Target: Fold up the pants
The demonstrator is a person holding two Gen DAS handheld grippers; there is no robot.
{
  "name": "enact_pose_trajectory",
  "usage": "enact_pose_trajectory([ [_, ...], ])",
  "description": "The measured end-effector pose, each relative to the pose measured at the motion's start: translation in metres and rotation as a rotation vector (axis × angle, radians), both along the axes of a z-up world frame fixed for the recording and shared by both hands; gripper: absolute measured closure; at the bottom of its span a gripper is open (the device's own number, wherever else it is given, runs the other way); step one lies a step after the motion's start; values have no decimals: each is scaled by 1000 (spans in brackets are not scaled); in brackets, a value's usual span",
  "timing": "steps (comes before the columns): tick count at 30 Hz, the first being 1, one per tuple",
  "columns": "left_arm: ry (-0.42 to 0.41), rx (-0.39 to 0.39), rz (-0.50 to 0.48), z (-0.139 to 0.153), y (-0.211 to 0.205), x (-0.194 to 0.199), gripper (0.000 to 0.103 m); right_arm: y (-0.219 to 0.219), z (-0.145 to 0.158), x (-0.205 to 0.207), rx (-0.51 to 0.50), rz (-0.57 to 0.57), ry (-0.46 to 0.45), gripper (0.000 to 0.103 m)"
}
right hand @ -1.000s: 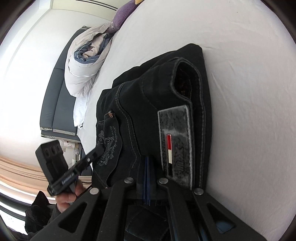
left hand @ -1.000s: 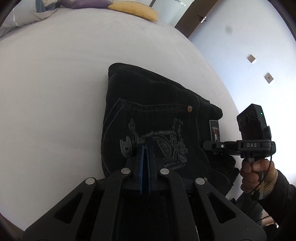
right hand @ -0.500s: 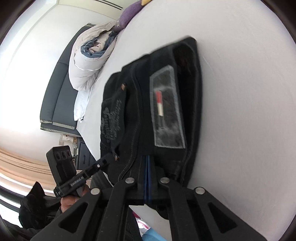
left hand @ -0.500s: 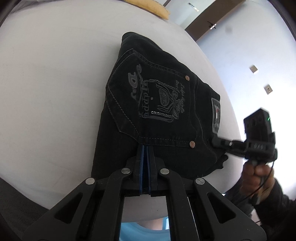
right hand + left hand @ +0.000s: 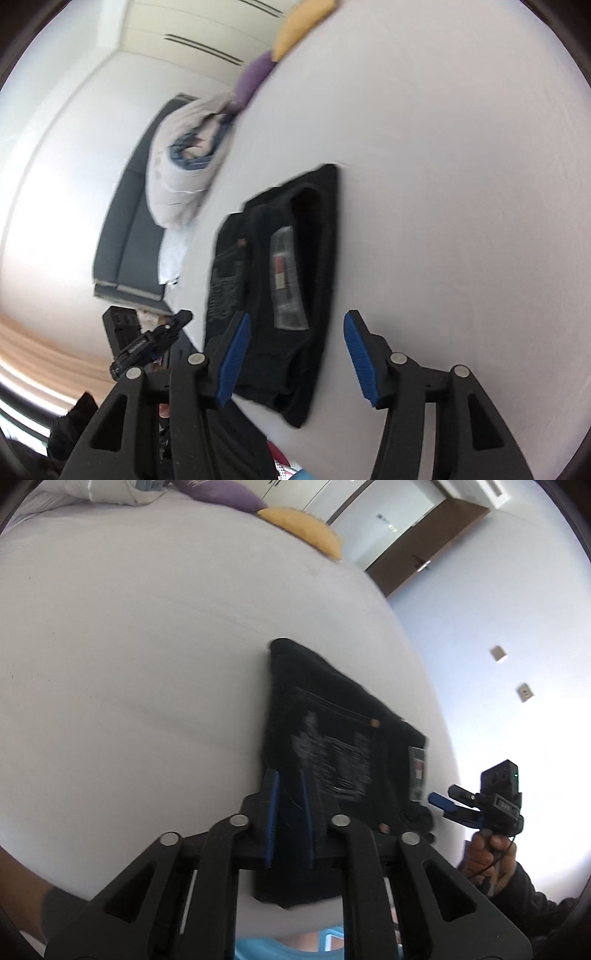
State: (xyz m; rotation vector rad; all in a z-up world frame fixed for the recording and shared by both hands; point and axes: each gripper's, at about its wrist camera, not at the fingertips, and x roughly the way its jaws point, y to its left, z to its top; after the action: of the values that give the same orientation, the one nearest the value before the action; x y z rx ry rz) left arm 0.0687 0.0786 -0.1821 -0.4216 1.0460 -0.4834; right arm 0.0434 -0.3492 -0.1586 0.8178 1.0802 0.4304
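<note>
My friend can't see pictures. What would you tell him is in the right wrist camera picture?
Folded black pants lie on a white bed, a grey label facing up. The right gripper has just been opening; its blue pads aren't touching them. The left gripper shows at left.

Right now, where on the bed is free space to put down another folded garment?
The white sheet is bare left of the folded pants, up to the purple cushion and yellow cushion. It is crowded at the near edge.

Matt black denim pants (image 5: pixel 332 738) on a smooth white cloth sheet (image 5: pixel 129 664).
</note>
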Motion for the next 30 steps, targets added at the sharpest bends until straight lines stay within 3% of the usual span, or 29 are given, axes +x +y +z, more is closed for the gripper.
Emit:
enact_pose_trajectory([
  [4, 47, 16, -40, -6, 2, 25, 89, 7, -9, 12, -20, -17, 52, 47],
  [5, 58, 10, -56, -8, 0, 29, 88, 7, -10, 16, -11, -17, 58, 42],
  [6, 68, 18, -74, -10, -5, 33, 80, 8, -10, 19, -5, -20, 67, 38],
  [7, 74, 22, -91, -12, -6, 34, 52, 8, -10, 20, 3, -25, 72, 36],
  [8, 79, 18, -106, -14, -10, 36, 37, 8, -9, 23, 10, -28, 75, 32],
  [9, 74, 12, -106, -16, -12, 37, 14, 8, -8, 25, 7, -27, 77, 30],
  [13, 86, -5, -131, -21, -20, 45, 13, 18, -8, 35, -72, -13, 107, 30],
  [20, 131, 139, -144, -38, -29, 63, 15, 30, -10, 50, -101, -9, 149, 30],
  [23, 116, 194, -183, -37, -43, 64, 27, 39, -12, 57, -98, 0, 153, 40],
  [27, 125, 191, -229, -35, -58, 65, 63, 44, -17, 63, -102, 3, 167, 64],
  [30, 105, 254, -240, -32, -68, 61, 66, 46, -18, 62, -101, -4, 159, 72],
])
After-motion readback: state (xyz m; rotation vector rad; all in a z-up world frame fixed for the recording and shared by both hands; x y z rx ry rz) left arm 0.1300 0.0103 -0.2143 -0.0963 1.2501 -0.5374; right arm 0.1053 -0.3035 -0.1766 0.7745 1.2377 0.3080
